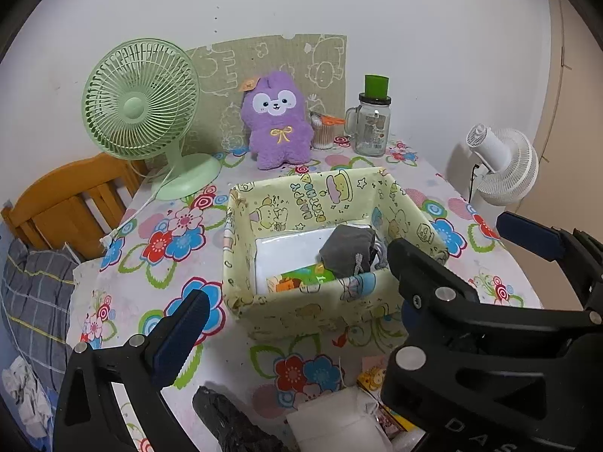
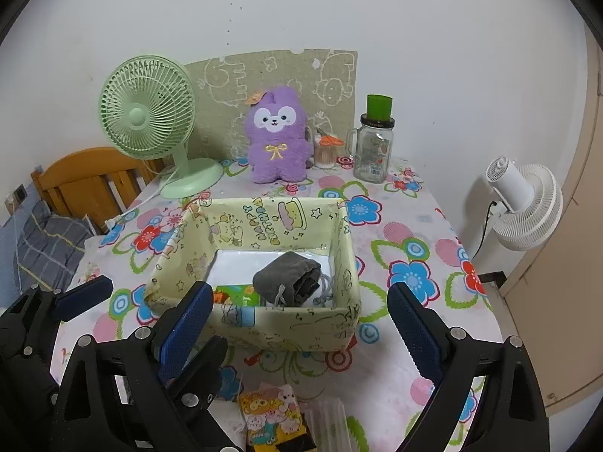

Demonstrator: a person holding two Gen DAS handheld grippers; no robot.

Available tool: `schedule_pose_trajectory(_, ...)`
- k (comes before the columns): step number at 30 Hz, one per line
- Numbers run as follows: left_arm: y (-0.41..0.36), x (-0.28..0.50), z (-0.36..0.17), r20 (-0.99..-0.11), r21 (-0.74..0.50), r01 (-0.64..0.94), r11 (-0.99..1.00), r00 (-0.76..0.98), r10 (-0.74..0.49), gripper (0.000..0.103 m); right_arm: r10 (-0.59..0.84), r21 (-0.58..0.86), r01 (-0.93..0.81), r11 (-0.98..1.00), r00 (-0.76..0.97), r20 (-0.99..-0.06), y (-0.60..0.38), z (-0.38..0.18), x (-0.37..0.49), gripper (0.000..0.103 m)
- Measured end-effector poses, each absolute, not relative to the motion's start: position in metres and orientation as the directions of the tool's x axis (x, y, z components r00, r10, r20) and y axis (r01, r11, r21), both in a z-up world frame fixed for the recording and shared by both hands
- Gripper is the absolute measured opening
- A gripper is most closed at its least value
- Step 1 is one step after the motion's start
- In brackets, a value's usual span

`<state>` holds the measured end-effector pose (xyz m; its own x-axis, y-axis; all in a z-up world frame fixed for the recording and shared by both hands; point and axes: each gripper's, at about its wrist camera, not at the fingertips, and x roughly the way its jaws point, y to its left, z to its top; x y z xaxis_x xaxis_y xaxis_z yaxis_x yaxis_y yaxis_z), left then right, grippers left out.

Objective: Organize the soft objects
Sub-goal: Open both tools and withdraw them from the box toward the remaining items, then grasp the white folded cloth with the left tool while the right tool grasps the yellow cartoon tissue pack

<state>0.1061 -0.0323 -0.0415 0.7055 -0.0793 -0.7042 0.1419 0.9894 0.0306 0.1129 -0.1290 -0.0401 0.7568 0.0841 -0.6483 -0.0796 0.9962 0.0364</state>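
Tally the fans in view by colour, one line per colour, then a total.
Green desk fan on the flowered tablecloth: 1
White fan beside the table, off to the right: 1
Total: 2

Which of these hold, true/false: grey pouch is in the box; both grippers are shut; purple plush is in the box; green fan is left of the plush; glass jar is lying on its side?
1. The grey pouch lies inside the yellow box. True.
2. Both grippers are shut. False: the left gripper and right gripper are both open and empty.
3. The purple plush is in the box. False: it stands behind it, by the wall.
4. The green fan is left of the plush. True.
5. The glass jar lies on its side. False: it stands upright.
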Motion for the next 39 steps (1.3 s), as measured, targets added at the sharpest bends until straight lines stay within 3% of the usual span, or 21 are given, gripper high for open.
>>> schedule_pose_trajectory(39, -0.019, 0.035, -0.07, -0.718, -0.012, 0.088, 0.996, 0.692, -0.07, 0.103, 0.128, 0.044, -0.129, 0.991, 0.765, -0.631, -0.134, -0.065, 0.037, 0.095)
